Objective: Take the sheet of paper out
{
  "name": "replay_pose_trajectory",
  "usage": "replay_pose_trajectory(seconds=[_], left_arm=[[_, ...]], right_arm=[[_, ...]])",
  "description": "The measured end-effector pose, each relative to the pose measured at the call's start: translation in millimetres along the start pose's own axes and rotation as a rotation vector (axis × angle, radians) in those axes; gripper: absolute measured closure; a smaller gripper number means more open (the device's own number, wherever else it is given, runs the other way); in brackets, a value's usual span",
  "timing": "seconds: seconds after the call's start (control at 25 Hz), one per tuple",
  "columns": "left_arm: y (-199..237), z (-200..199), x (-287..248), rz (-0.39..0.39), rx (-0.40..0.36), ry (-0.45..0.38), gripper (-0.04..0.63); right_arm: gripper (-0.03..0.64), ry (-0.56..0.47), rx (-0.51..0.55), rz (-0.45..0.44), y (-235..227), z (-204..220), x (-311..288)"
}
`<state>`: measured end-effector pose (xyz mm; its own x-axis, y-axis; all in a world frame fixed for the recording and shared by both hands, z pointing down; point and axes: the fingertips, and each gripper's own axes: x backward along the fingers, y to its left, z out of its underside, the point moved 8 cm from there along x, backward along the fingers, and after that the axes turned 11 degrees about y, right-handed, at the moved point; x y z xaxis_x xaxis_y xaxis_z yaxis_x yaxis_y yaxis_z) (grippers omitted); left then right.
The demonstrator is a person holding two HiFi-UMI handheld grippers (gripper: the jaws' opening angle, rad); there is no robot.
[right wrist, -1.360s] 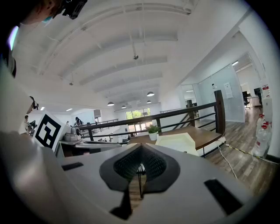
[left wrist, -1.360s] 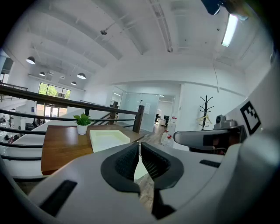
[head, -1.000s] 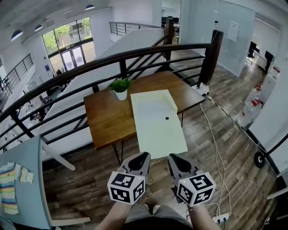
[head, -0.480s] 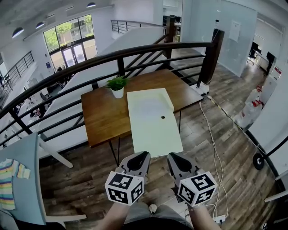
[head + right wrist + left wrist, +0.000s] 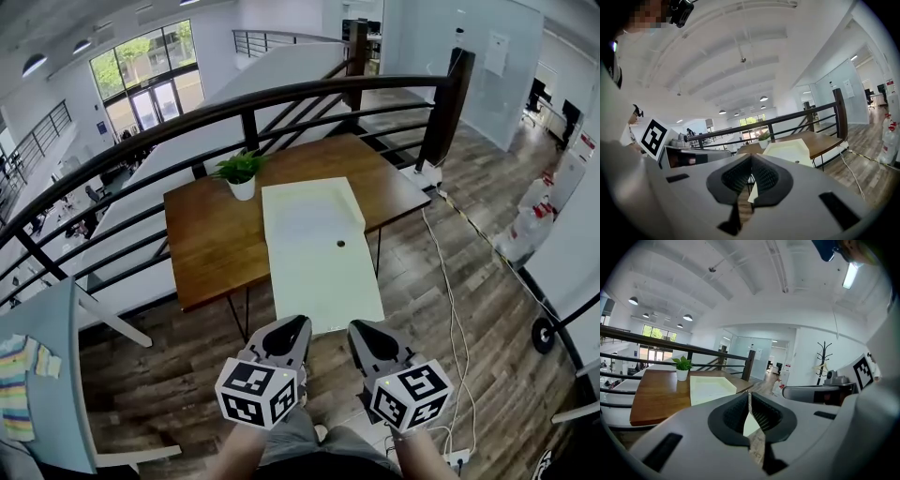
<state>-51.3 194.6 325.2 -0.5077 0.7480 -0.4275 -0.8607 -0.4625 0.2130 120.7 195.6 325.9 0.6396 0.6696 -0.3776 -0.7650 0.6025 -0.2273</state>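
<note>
Left gripper (image 5: 299,322) and right gripper (image 5: 357,325), both clenched empty, one paper sheet (image 5: 314,246), one potted plant (image 5: 239,174), one wooden table (image 5: 211,239)

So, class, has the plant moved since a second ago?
No. The plant still sits beside the paper's far left corner on the table; only the view shifted.

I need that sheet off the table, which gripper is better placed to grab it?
Left, barely: left gripper and right gripper, both shut, face the overhanging sheet, but a dark speck lies on its right half.

Paper sheet (image 5: 319,253) on table (image 5: 211,246), plant (image 5: 240,174) left of it, railing (image 5: 447,108) behind
</note>
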Motion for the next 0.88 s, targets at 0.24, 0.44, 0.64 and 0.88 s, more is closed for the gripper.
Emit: replay_pose_trajectory(seconds=[0.24, 0.44, 0.64, 0.88], left_arm=[[43, -26, -39, 0.001, 0.007, 0.006, 0.563], [79, -56, -78, 0.025, -0.002, 0.016, 0.563], [111, -74, -107, 0.048, -0.01, 0.043, 0.563], [146, -87, -139, 0.072, -0.023, 0.098, 0.563]], right_arm=[[0.59, -0.005, 0.003, 0.01, -24, -28, -50], [0.591, -0.007, -0.01, 0.035, -47, -58, -95], [0.59, -0.002, -0.018, 0.049, -64, -78, -135], [0.591, 0.031, -0.028, 0.06, -76, -92, -181]])
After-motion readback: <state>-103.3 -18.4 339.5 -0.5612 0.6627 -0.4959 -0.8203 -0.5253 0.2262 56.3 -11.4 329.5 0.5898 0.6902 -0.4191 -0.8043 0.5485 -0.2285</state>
